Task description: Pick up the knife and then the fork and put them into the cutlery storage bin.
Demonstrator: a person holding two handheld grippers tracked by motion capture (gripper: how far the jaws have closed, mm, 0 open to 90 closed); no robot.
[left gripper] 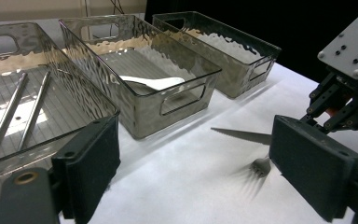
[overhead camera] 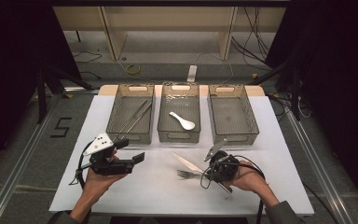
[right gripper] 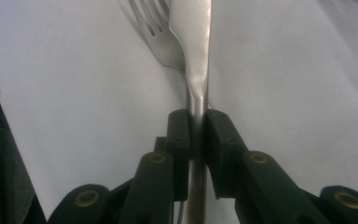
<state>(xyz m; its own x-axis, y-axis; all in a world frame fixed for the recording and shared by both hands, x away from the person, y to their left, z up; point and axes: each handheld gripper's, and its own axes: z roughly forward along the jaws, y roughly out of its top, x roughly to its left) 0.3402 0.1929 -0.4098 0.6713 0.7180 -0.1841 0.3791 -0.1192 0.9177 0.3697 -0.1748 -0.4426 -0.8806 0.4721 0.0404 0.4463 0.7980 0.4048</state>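
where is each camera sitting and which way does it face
High view: above the person's side, looking forward and down on the table; both forearms, left gripper and right gripper show.
Left gripper view: rides the left gripper, looking level across the three bins; its own open jaws rise below, right gripper beyond.
Right gripper view: rides the right gripper, looking along jaws shut on the knife, beside the fork.
Shared: all views show knife and fork.
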